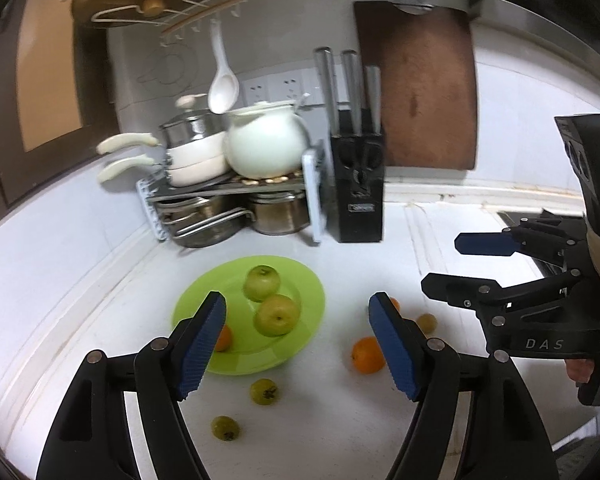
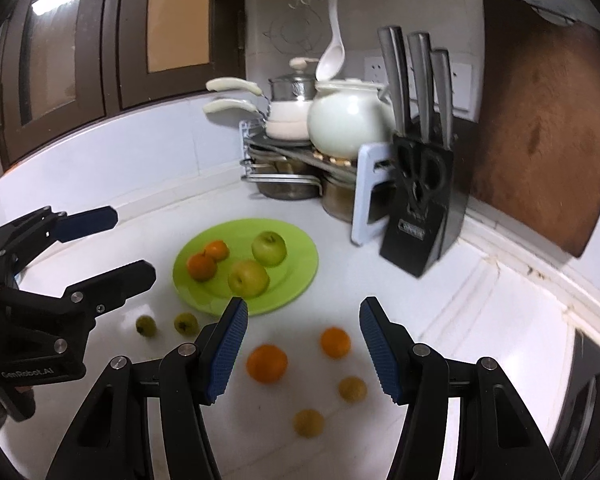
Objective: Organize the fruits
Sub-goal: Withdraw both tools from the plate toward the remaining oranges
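So you're maybe halfway: two apples (image 2: 269,248) and two oranges (image 2: 201,266) already sit on the green plate (image 2: 300,276), six small fruits (image 2: 267,363) wait loose on the counter, and your left gripper (image 1: 298,344) and right gripper (image 2: 303,346) both gape empty

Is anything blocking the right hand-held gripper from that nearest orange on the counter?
Nothing visible does. The right hand-held gripper is open, and the orange lies on bare counter just ahead, between its fingers.
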